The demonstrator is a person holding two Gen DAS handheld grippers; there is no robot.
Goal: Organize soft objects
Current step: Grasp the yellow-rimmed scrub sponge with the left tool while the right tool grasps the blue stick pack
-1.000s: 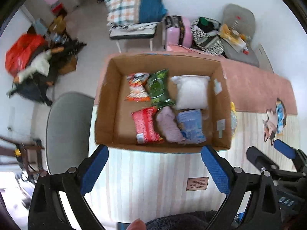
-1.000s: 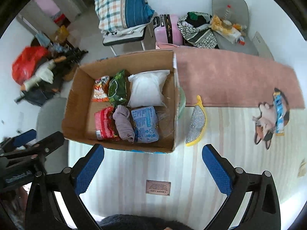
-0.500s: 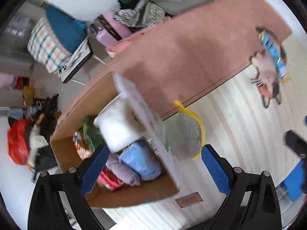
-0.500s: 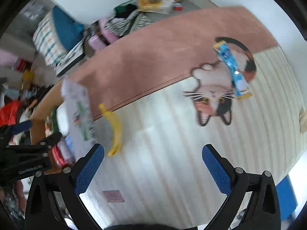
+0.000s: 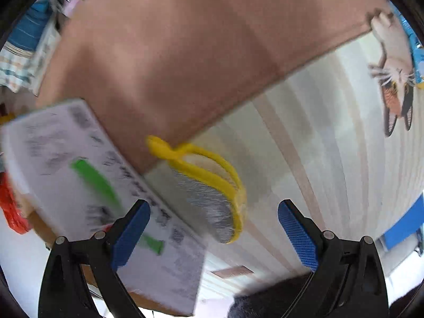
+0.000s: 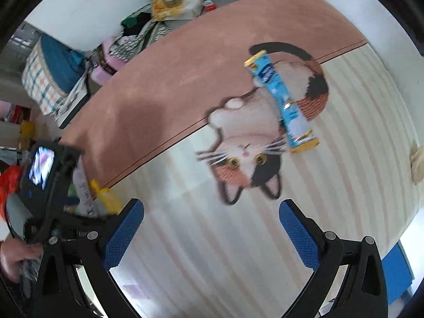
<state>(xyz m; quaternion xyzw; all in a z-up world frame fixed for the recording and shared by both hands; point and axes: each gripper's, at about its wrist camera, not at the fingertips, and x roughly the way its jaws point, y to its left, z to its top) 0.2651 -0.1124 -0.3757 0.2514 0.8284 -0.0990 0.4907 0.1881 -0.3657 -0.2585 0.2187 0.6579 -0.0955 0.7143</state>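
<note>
Cardboard box point(image 5: 111, 185), brown, its white printed side panel with green marks facing the left wrist camera; contents hidden behind that panel in this view, apart from a sliver of red at its lower edge, too blurred to identify. Yellow-rimmed silver pouch point(image 5: 212, 193), lying on the striped mat point(image 5: 304, 159) just beside the box's outer wall, its knotted end touching the pink cloth point(image 5: 185, 53) behind. Left gripper point(image 5: 213, 228), blue pads spread wide and empty, hanging over the pouch and the box corner. Blue snack packet point(image 6: 282, 100), well apart from the box to its right, lying tilted across the cat picture point(image 6: 254, 143) printed on the mat. Right gripper point(image 6: 212, 228), jaws likewise parted and holding nothing, poised above the mat short of the cat's ears. Motion blur softens both views, the box most of all
</note>
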